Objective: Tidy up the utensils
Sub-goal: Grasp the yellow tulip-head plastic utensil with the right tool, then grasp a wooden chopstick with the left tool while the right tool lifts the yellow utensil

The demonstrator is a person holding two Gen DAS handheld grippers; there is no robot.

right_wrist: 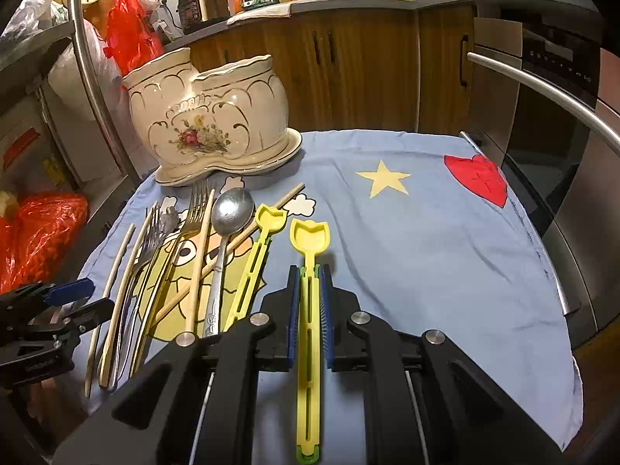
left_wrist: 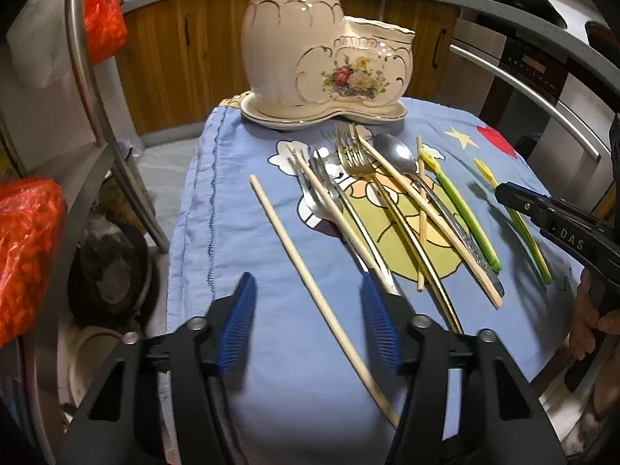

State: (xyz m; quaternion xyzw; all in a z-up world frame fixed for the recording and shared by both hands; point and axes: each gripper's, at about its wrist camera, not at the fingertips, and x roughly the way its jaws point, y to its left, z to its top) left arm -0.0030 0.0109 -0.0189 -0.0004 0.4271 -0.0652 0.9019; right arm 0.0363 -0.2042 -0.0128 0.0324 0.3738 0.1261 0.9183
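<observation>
Our tongs work a spread of cutlery on the blue cartoon cloth [right_wrist: 407, 255] covering the table.

Nearest our left-hand camera, the left tongs [left_wrist: 310, 321] stand released, blue pads apart, with a lone wooden chopstick [left_wrist: 310, 290] running between them and touching neither pad. Right of that chopstick we see the main heap: silver forks [left_wrist: 317, 190], a gold fork [left_wrist: 356, 159], more chopsticks crossing them, and a silver spoon [left_wrist: 395, 155]. Next comes a yellow-green plastic utensil [right_wrist: 252, 267] lying flat on the cloth. Furthest right, our right tongs [right_wrist: 310, 283] are clenched on the handle of a second yellow plastic utensil [right_wrist: 310, 240]. Behind the heap, at the table's far edge, stands the cream ceramic holder [left_wrist: 310, 50] on its matching tray [left_wrist: 271, 116].
</observation>
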